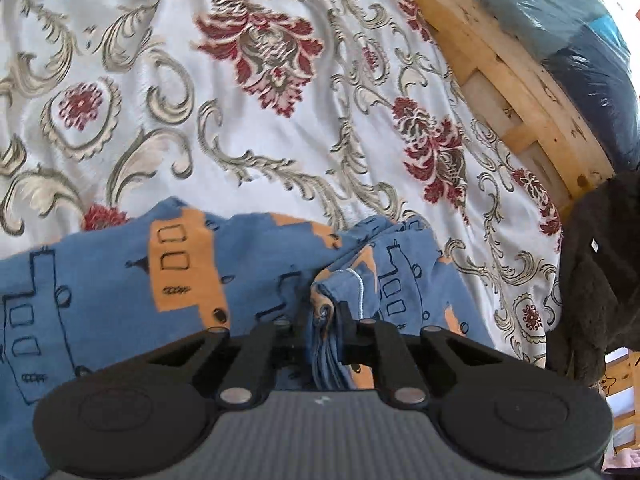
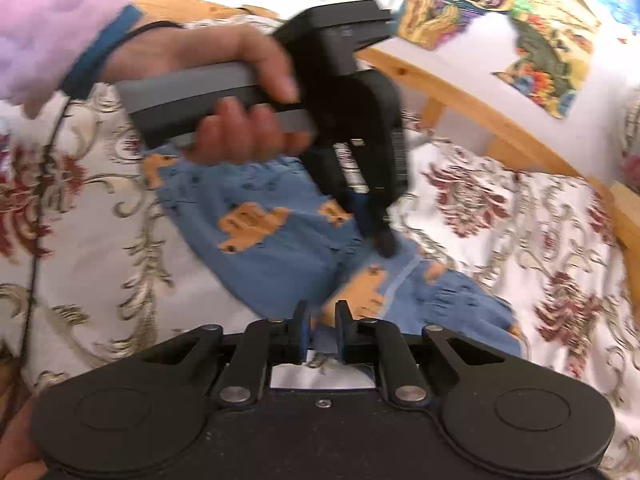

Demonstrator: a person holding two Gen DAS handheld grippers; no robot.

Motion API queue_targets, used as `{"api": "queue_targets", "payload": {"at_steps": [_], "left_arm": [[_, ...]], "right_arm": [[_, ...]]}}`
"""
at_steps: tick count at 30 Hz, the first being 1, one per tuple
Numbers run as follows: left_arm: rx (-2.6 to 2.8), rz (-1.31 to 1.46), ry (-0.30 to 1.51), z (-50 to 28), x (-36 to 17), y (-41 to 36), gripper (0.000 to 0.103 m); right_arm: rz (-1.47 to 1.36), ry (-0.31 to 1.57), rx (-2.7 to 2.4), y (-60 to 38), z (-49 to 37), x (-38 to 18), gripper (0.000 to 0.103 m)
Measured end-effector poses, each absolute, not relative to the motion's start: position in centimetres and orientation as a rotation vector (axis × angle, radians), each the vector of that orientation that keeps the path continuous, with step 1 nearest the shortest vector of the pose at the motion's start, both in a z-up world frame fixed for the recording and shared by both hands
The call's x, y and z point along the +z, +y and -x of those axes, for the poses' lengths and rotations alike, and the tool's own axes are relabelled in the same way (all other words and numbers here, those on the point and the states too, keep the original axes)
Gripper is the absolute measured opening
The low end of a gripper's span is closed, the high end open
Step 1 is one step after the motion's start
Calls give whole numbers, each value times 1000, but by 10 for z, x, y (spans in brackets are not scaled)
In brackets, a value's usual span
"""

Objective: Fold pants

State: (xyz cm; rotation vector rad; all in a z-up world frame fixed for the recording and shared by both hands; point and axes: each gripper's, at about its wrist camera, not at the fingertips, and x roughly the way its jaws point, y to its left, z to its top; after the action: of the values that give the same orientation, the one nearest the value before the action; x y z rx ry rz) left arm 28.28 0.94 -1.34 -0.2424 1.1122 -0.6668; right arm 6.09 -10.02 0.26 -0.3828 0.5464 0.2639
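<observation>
Floral bedspread [image 1: 280, 152] under everything, wooden bed frame [image 1: 500, 80] along the far side. Blue pants [image 1: 120, 280] with orange vehicle print lie on the bed, long axis running roughly from my left tongs [image 1: 323, 320] across to my right tongs [image 2: 320, 316]. Left tongs pinched on bunched fabric near the drawstring. Right tongs nearly closed on a pants edge. My left hand [image 2: 240, 92] holds its tongs angled down, tips at the cloth. Judgement: both ends held, ready to bring together.

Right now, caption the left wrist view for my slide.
Left gripper shut on blue truck-print pants over floral bedspread.
</observation>
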Motion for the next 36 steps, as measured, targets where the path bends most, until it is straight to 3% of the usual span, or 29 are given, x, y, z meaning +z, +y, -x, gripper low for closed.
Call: {"api": "queue_targets", "payload": {"at_steps": [3, 7, 12, 15, 19, 25, 30, 36], "left_arm": [[-668, 252, 1122, -286, -19, 12, 12], [-661, 255, 1148, -292, -25, 10, 12], [-653, 250, 1167, -295, -24, 7, 12], [-652, 242, 1172, -295, -24, 5, 12], [-654, 231, 1176, -296, -24, 3, 12], [-661, 234, 1191, -297, -22, 1, 12], [-649, 223, 1205, -300, -22, -3, 12], [-645, 212, 1209, -300, -22, -5, 12]], "right_arm": [[394, 542, 230, -100, -64, 1, 37], [431, 585, 244, -96, -74, -12, 42], [461, 591, 217, -91, -80, -20, 42], [440, 616, 214, -94, -81, -25, 32], [371, 627, 227, -101, -81, -22, 26], [216, 664, 270, -121, -85, -14, 28], [349, 640, 299, -113, -77, -18, 34], [369, 655, 284, -113, -82, -23, 20]]}}
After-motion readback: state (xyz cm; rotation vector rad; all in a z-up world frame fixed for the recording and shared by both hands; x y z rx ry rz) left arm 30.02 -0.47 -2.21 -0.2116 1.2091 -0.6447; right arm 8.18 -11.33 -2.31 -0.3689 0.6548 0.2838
